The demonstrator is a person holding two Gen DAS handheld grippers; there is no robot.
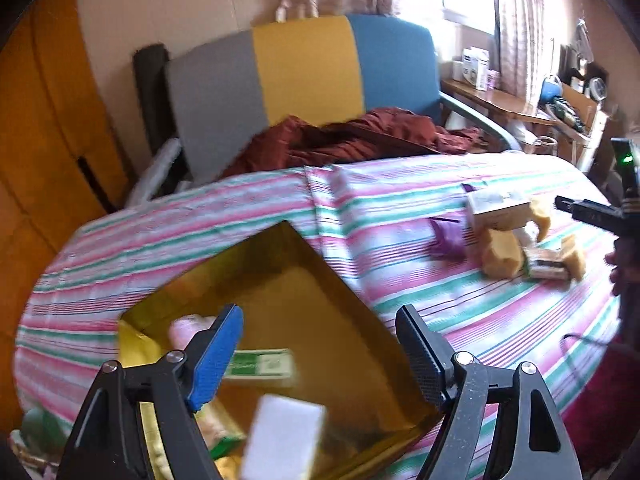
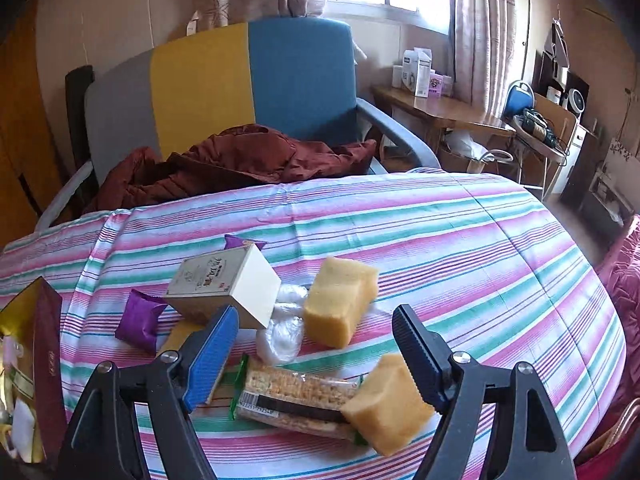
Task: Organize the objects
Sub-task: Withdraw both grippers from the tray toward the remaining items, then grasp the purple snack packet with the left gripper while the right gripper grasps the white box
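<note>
Your left gripper (image 1: 320, 336) hangs spread and empty over the gold box (image 1: 304, 280), while your right gripper (image 2: 316, 338) gapes above the wrapped cracker bar (image 2: 296, 400).

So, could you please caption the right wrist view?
Open right gripper hovering over yellow sponge blocks, wrapped cereal bar on striped cloth.

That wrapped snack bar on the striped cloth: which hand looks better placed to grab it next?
Right. The right gripper hangs open directly over the snack bar, while the left gripper sits open above the gold box.
</note>
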